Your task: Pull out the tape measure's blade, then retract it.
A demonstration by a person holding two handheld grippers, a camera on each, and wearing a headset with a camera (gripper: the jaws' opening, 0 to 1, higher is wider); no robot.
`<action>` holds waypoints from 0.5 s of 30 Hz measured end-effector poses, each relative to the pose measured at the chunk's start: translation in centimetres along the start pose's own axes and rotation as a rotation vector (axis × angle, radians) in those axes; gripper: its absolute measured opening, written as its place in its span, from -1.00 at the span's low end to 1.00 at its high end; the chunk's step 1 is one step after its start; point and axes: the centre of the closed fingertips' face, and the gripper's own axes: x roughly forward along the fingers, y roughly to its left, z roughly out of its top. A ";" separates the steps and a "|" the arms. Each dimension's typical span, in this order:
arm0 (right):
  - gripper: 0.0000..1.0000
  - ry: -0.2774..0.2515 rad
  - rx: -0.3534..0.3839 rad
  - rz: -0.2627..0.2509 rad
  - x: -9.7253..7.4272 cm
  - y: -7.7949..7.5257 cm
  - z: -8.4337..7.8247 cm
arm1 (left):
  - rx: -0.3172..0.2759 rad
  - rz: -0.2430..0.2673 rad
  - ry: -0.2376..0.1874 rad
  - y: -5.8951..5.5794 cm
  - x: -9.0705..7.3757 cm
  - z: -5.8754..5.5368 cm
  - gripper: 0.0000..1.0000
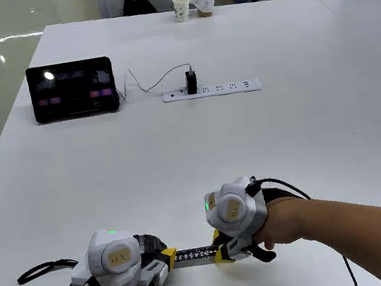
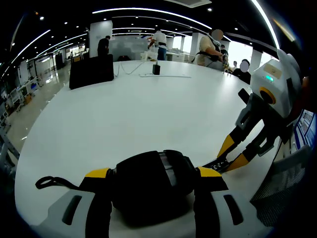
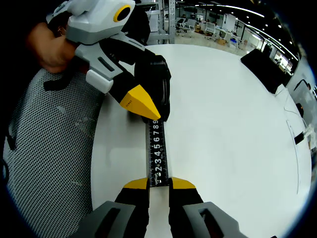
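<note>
The black tape measure (image 1: 151, 249) rests on the white table (image 1: 263, 146) near its front edge. My left gripper (image 1: 159, 258) is shut on the case, which sits between the yellow-tipped jaws in the left gripper view (image 2: 151, 183). A short length of blade (image 1: 194, 256) runs right from the case to my right gripper (image 1: 221, 251). In the right gripper view the printed blade (image 3: 157, 148) shows about ten numbers, and my right gripper (image 3: 159, 183) is shut on its end. The case (image 3: 157, 82) lies ahead of it, clamped by the left gripper's fingers (image 3: 140, 101).
A dark tablet (image 1: 72, 89) stands at the far left, with a cable to a charger in the white power strip (image 1: 211, 89). Cups (image 1: 182, 8) sit at the far edge. The tape's black wrist strap (image 1: 40, 270) trails left. The table's left edge (image 1: 3, 151) is close.
</note>
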 end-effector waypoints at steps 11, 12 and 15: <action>-0.78 -0.008 0.003 0.001 0.2 0.0 0.5 | 0.005 -0.001 0.004 0.1 0.0 0.0 0.24; -0.78 -0.010 0.006 0.000 0.2 0.1 0.5 | 0.005 -0.001 0.004 0.1 0.0 0.0 0.24; -0.78 -0.011 0.011 -0.002 0.2 0.0 0.6 | 0.003 -0.001 0.005 0.1 0.0 0.0 0.24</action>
